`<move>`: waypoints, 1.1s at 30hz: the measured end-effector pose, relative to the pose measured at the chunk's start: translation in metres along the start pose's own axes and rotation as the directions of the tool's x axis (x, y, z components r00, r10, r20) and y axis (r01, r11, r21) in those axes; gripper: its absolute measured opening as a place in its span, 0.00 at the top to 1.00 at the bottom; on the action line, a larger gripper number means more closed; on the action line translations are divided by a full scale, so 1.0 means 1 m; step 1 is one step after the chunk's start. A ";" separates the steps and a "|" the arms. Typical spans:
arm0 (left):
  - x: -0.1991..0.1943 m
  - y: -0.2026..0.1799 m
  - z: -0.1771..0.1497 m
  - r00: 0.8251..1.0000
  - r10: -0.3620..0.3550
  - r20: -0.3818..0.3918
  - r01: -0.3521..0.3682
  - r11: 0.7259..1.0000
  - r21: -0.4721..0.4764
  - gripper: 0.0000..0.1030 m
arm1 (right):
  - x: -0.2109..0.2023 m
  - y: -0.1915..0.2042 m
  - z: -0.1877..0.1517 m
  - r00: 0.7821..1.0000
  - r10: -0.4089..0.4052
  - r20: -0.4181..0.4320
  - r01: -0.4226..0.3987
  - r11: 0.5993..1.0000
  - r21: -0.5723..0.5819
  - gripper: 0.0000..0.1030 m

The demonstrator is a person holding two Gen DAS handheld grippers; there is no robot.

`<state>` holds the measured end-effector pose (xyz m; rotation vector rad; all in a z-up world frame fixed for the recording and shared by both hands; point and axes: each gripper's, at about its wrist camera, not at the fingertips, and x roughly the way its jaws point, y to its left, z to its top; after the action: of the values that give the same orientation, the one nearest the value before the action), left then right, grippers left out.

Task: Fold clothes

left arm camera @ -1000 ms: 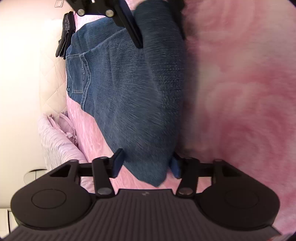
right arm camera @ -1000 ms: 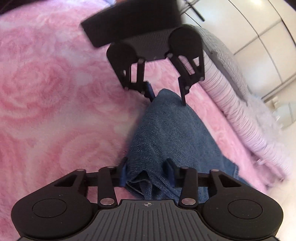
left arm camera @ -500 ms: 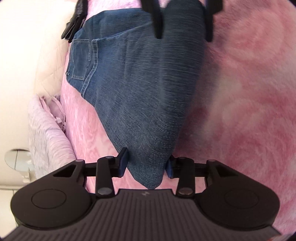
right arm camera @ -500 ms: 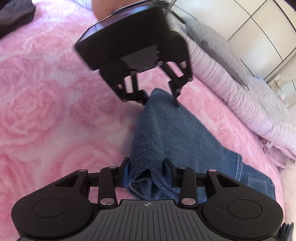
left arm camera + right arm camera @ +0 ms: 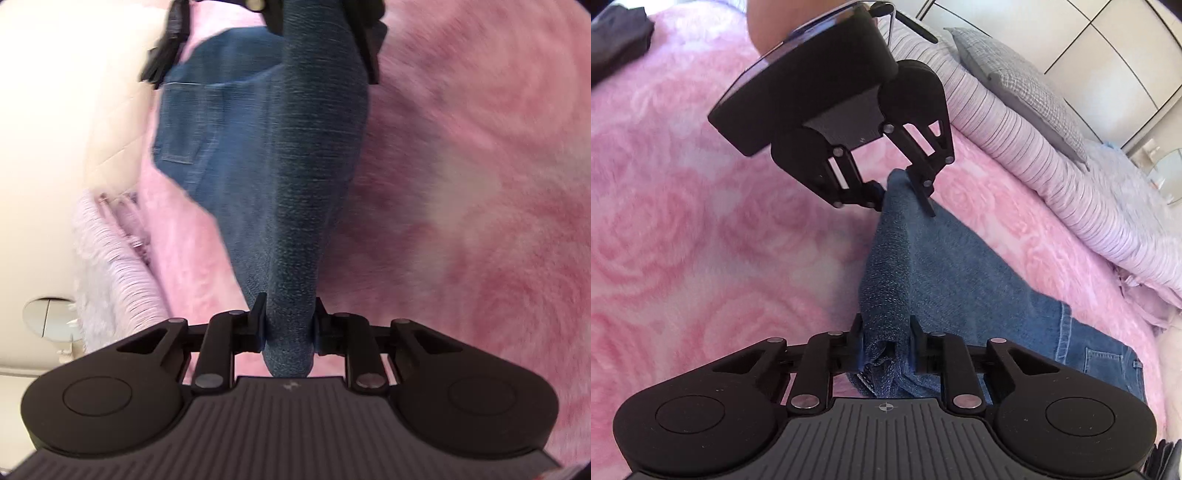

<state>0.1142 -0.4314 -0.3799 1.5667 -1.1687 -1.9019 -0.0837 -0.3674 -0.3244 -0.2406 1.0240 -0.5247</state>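
Change: left gripper has raised the blue denim jeans higher above the pink rose-patterned blanket.
Grip: both grippers, right gripper included, clamped on one bunched leg end, waist resting on blanket.
Risk: thick denim may slip; uneven pull skews the fold.

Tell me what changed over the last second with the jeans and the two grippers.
The jeans were lifted and pulled tauter between the grippers, the held fold narrowing into a ridge above the pink blanket. Nothing was taken or let go: left gripper and right gripper stay clamped on the denim. The waistband end still lies by the striped pillow.
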 end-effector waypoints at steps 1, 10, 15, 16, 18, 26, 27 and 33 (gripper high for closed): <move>-0.008 0.005 -0.001 1.000 0.004 0.002 -0.004 1.000 0.003 0.83 | -0.006 -0.001 0.005 1.000 0.003 0.003 -0.003 1.000 -0.004 0.81; -0.137 0.014 -0.005 0.995 -0.087 -0.053 0.089 0.996 0.022 0.83 | -0.095 0.036 0.049 0.986 0.152 0.070 -0.154 0.988 0.028 0.82; -0.207 0.042 -0.005 0.971 -0.223 -0.092 0.215 0.972 -0.092 0.83 | -0.144 0.048 0.072 0.930 0.334 0.151 -0.351 0.930 0.105 0.82; -0.214 0.056 -0.004 0.966 -0.241 -0.091 0.228 0.964 -0.134 0.83 | -0.152 0.040 0.074 0.917 0.362 0.170 -0.384 0.914 0.127 0.82; -0.215 0.091 0.003 0.961 -0.263 -0.089 0.239 0.946 -0.221 0.83 | -0.164 0.013 0.077 0.891 0.403 0.209 -0.440 0.880 0.179 0.82; -0.161 0.226 0.052 0.933 -0.344 -0.104 0.289 0.890 -0.352 0.83 | -0.169 -0.160 0.037 0.810 0.469 0.353 -0.580 0.729 0.364 0.82; -0.144 0.239 0.059 0.928 -0.357 -0.109 0.300 0.885 -0.356 0.83 | -0.164 -0.181 0.027 0.803 0.472 0.364 -0.590 0.714 0.376 0.82; -0.044 0.304 0.097 0.893 -0.430 -0.132 0.349 0.847 -0.400 0.82 | -0.115 -0.281 -0.057 0.747 0.494 0.445 -0.665 0.568 0.485 0.82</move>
<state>-0.0220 -0.5364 -0.1082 1.8329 -0.3792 -1.9783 -0.2649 -0.5439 -0.1473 0.6177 0.5586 -0.1733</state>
